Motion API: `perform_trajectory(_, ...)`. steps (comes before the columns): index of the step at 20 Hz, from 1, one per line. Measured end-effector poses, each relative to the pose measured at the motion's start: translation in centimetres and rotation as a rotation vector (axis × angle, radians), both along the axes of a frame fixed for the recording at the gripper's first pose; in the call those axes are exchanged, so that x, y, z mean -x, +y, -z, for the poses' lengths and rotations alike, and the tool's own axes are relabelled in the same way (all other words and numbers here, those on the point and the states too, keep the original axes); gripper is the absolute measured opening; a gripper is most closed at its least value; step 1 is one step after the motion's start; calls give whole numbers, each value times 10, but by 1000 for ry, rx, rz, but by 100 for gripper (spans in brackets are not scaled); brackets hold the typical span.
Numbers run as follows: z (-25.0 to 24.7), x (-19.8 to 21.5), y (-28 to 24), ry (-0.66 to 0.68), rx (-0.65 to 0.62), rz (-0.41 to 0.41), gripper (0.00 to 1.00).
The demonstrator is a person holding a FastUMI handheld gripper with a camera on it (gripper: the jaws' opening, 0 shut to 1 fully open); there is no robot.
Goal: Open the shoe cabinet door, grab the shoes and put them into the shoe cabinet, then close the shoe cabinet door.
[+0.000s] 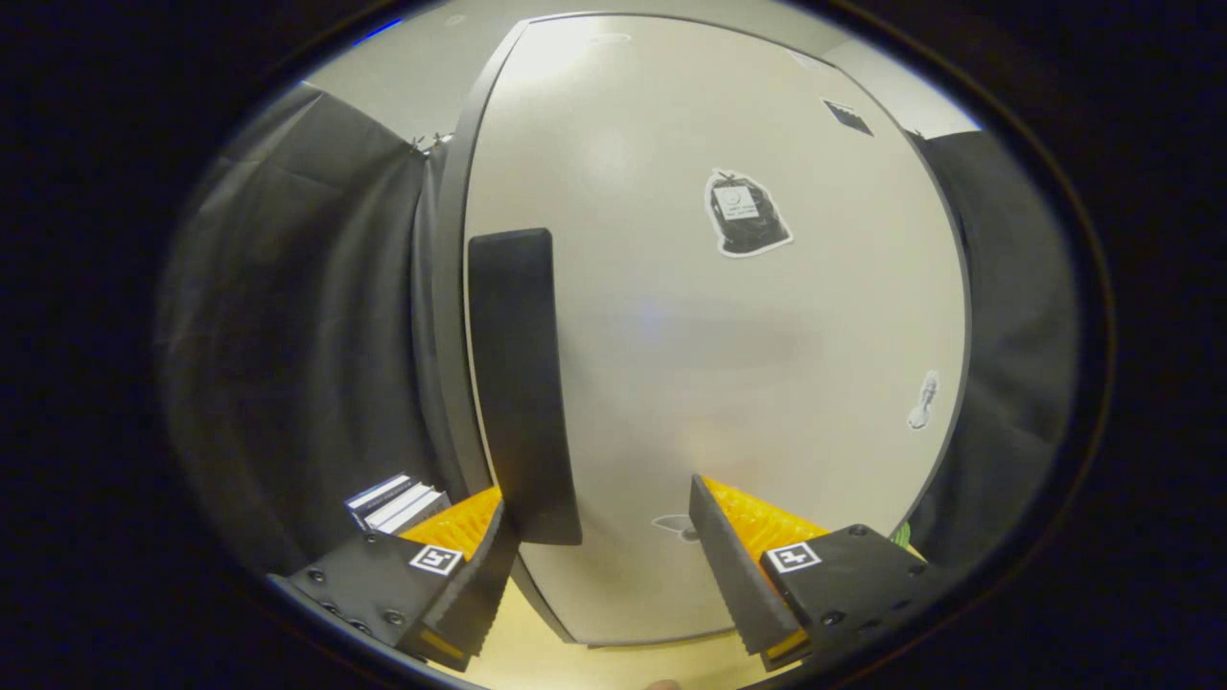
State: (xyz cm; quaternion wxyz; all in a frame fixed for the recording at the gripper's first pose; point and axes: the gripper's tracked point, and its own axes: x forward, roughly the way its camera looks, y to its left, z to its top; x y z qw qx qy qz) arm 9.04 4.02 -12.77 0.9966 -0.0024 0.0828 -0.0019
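Gripper view: gripper [604, 537] facing the shut cabinet door [729, 364], fingers spread apart. Dark handle [520, 383] lying just ahead of the left finger

even, soft indoor light; a pale glare washes the upper left of the cabinet door [709, 316], with a faint bluish spot mid-panel. fisheye bends the door's edges. slight blur overall. the wall cloth [307, 326] at both sides falls dim.
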Motion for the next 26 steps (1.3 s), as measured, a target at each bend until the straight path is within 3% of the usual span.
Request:
perform_trajectory(7,2,1,3,0,-18,-9,98)
perform_trajectory(16,-31,31,9,-112,-62,-69,97)
perform_trajectory(26,-66,79,-77,-209,17,45,97)
